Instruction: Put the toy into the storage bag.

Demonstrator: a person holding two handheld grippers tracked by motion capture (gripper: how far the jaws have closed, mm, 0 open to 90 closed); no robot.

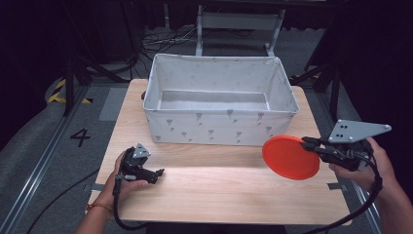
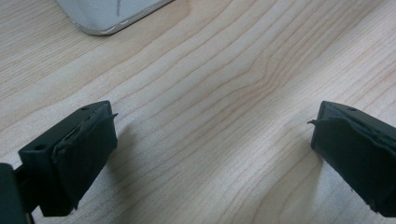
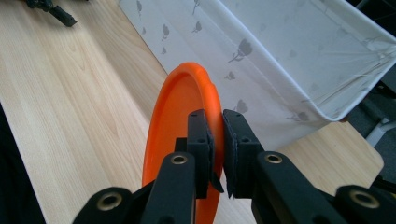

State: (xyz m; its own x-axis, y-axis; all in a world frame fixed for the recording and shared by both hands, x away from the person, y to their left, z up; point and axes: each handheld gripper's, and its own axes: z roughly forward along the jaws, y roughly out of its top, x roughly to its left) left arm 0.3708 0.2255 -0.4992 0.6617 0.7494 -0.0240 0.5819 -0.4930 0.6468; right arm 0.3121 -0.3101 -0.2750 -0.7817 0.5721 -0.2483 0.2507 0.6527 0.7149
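Orange plate (image 1: 290, 157) clamped by its rim in our right gripper (image 1: 311, 145), held clear of the table (image 1: 214, 190); just ahead, the fabric bin (image 1: 221, 127) awaits it. Left gripper (image 1: 158, 172) rests open. Pickup done, placement remains.

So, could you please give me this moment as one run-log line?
right tool: shut on orange plate rim, held above table | left tool: open, empty, near table | fabric bin: empty
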